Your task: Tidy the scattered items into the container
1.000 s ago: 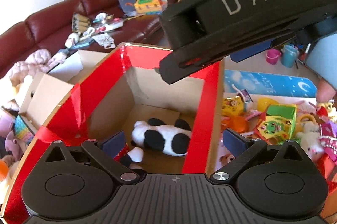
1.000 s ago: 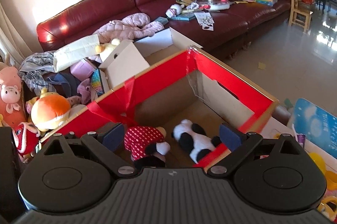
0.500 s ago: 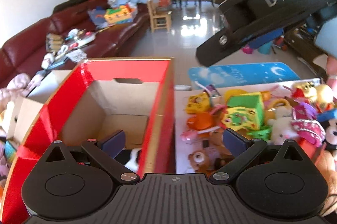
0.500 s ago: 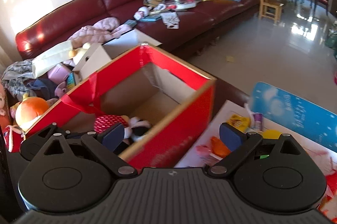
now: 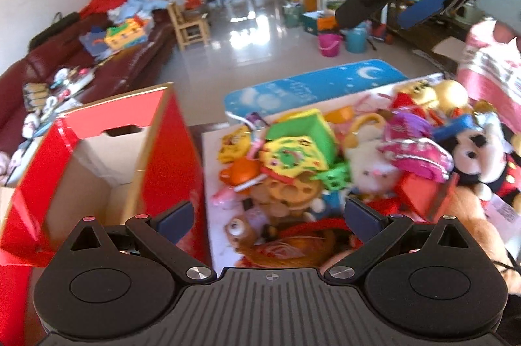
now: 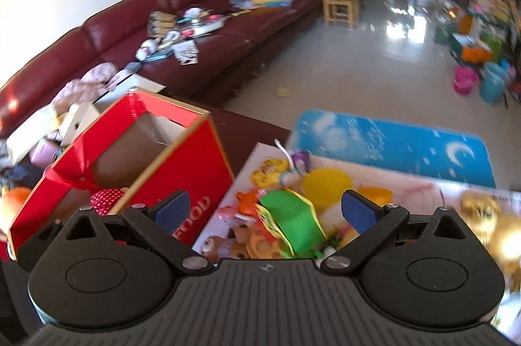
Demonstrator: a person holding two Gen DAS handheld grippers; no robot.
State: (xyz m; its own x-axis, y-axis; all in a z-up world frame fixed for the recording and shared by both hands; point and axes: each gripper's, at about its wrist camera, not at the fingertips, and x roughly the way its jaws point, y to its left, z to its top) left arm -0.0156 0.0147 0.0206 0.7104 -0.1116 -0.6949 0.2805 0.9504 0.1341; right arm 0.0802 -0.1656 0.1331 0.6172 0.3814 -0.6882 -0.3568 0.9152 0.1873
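A cluttered living room with a maroon sofa [image 6: 208, 30] along the wall and a glossy tiled floor surrounds a low table; on its left end stands the red cardboard box [image 5: 107, 157], beside it a white board [image 6: 260, 157] heaped with toys. The left gripper [image 5: 265, 215] hangs over the near edge of the heap, jaws spread and empty; the right gripper [image 6: 265, 209] likewise gapes, empty, above the green-and-yellow toy house [image 6: 289, 222]. The step in hand looks like a reach for the next toy; a red polka-dot plush [image 6: 107, 197] already lies in the box. Next: descend, straddle one toy, close, then carry it over the box rim.
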